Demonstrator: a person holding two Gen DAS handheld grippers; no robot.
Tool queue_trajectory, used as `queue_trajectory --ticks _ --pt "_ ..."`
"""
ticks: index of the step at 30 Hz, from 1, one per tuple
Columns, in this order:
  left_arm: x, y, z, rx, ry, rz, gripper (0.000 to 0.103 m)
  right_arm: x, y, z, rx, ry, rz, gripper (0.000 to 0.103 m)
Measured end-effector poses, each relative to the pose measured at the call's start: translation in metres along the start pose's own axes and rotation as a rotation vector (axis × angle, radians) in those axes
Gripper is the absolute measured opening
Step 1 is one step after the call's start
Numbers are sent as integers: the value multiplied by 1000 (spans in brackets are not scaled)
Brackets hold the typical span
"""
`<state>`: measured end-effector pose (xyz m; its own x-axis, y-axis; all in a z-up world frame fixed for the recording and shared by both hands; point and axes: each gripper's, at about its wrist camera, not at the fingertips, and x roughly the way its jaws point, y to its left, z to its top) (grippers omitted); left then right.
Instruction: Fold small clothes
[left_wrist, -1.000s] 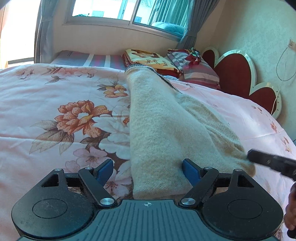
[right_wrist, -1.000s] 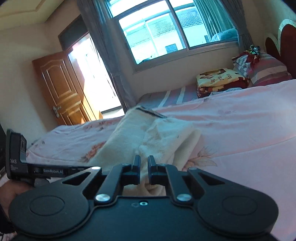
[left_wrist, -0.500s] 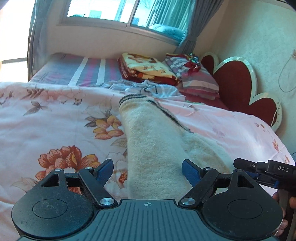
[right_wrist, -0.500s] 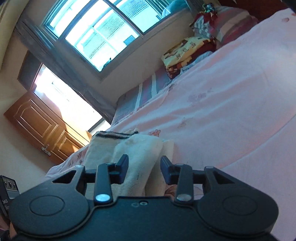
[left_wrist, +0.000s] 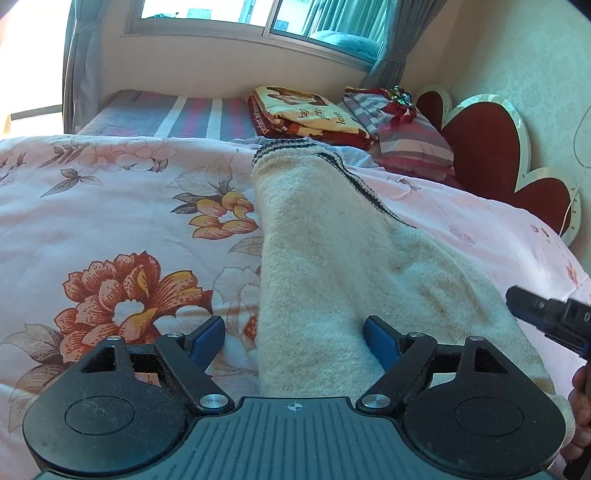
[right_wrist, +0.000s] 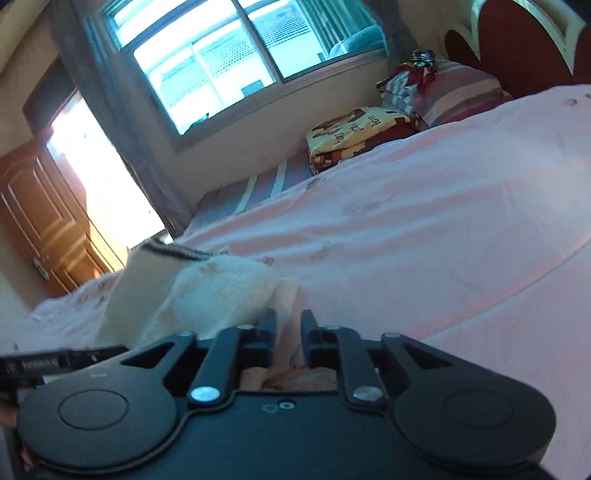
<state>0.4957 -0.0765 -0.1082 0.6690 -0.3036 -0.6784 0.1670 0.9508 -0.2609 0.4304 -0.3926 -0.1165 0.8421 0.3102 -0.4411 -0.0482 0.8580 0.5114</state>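
The left gripper (left_wrist: 294, 338) has its 2 blue-padded fingers (left_wrist: 207, 338) spread wide, astride the near end of 1 cream knitted garment (left_wrist: 332, 266) without pressing it. The garment runs from the lower centre of the frame to the upper centre, across the floral bedspread (left_wrist: 110, 229). The right gripper (right_wrist: 289, 330) has just been closing — its 2 fingers stand a narrow gap apart, nothing between them, the garment's edge just left of them. At the upper right lie 1 folded blanket (left_wrist: 310, 114) and 1 striped pillow (left_wrist: 410, 140).
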Motion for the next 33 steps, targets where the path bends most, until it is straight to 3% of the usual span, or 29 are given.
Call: queue_trajectory --ticks 3,7,9,10,13,16,19,26,28,30,33 --pt "-2 1 0 -7 -5 -4 82 7 -8 8 107 30 112 30" --pt "-8 0 -5 -16 -20 -3 82 31 -3 1 101 159 124 29" --pt "-10 0 -9 -24 -29 5 82 31 1 -3 79 138 116 20" --pt "-11 1 -10 -32 -37 9 82 25 9 -3 27 91 100 10" --pt "-21 -11 -15 22 -111 62 82 2 48 -12 -260 -54 -6 9" --pt "-18 -18 -19 48 -101 101 82 2 65 -26 -409 -70 -94 8" --pt "-13 -12 -16 14 -78 79 82 22 51 -32 -366 18 -144 8" --pt "-12 -11 -10 24 -54 75 87 25 51 -33 -360 34 -156 10" --pt "-27 -19 -2 64 -110 68 86 18 52 -27 -339 33 -145 12" --pt "-41 -23 10 87 -188 -9 86 3 51 -17 -308 -45 -119 20" --pt "-35 -31 29 130 -212 -53 86 1 51 -2 -289 -79 -80 19"
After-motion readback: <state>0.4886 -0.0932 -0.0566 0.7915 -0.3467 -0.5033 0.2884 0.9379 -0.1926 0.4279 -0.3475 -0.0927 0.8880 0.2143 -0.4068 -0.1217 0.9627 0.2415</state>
